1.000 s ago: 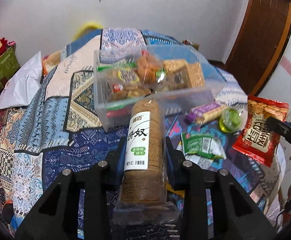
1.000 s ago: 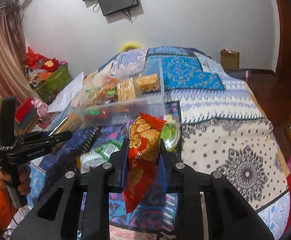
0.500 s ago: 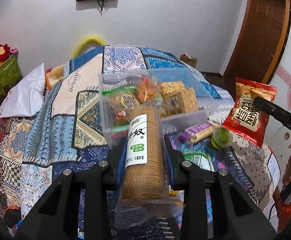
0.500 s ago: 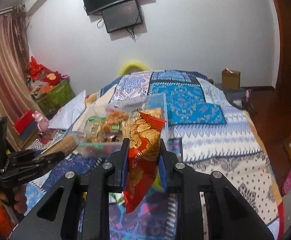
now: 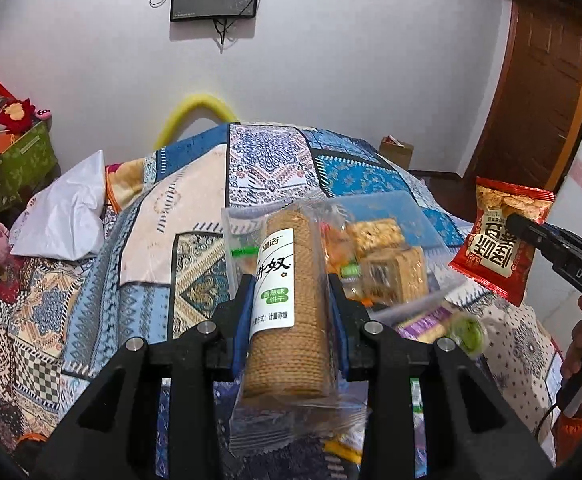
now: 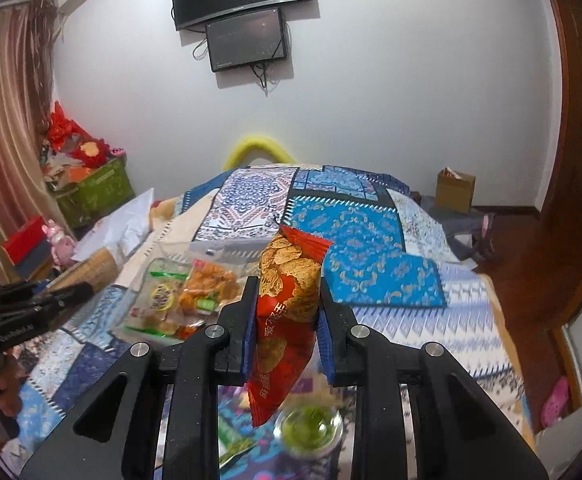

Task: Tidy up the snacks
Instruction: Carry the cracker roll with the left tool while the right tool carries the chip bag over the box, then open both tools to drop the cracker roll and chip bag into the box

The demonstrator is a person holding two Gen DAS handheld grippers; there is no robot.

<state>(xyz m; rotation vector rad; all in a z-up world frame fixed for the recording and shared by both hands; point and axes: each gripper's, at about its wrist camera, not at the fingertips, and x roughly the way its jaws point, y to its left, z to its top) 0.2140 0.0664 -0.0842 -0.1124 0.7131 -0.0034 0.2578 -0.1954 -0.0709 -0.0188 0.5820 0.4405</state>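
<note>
My left gripper [image 5: 289,304] is shut on a clear-wrapped roll of round biscuits [image 5: 287,304] with a white label, held above the bed. My right gripper [image 6: 287,300] is shut on a red snack bag [image 6: 285,320]; that bag also shows at the right of the left wrist view [image 5: 499,236]. A clear plastic box [image 5: 395,216] holding several snack packs sits on the patchwork bedspread just beyond both grippers; it also shows in the right wrist view [image 6: 179,288].
A green jelly cup [image 6: 311,428] lies below the right gripper, with a purple bar [image 5: 427,322] and green packets beside it on the bed. A white pillow [image 5: 63,212] is at the left. A wooden door [image 5: 547,80] stands right.
Both grippers have risen and tilted up with their snacks still held. The red bag was lifted off the bed. The box now sits lower and closer in both views.
</note>
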